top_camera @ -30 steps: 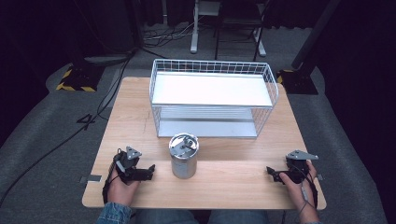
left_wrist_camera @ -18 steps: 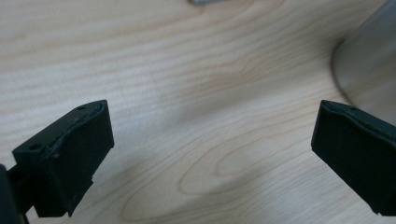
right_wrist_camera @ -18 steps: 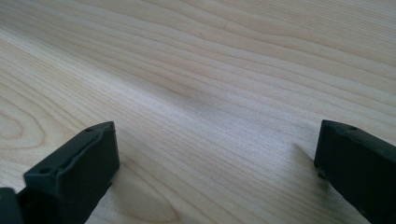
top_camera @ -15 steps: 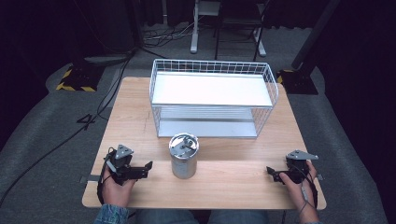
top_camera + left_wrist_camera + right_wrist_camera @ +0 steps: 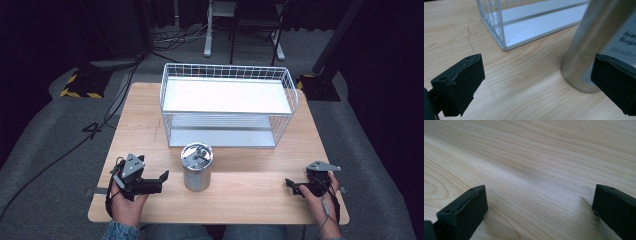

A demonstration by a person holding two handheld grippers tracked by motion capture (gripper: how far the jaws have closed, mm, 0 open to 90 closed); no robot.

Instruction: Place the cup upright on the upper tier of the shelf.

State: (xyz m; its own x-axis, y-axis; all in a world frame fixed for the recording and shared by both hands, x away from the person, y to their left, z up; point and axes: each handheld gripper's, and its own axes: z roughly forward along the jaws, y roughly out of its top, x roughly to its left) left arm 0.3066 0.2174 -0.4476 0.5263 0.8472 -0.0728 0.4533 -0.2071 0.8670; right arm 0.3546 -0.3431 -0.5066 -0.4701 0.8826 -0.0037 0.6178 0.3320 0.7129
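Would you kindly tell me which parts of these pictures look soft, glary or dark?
High view: the light wooden table is evenly lit, the surrounding floor dark. Left gripper view: the shiny steel cylindrical can is blurred, its printed label unreadable; the white wire basket is slightly soft. Right gripper view: the wood grain is sharp, far edge softer.

A light wooden table (image 5: 150, 120) stands on grey carpet (image 5: 45, 150); black cables (image 5: 115, 95) trail across it; a yellow-and-black striped base (image 5: 80, 90) sits left; metal stand legs (image 5: 207, 47) rise behind; the surroundings are dark.

Upright steel canister (image 5: 196, 166) before wire basket (image 5: 227, 105)
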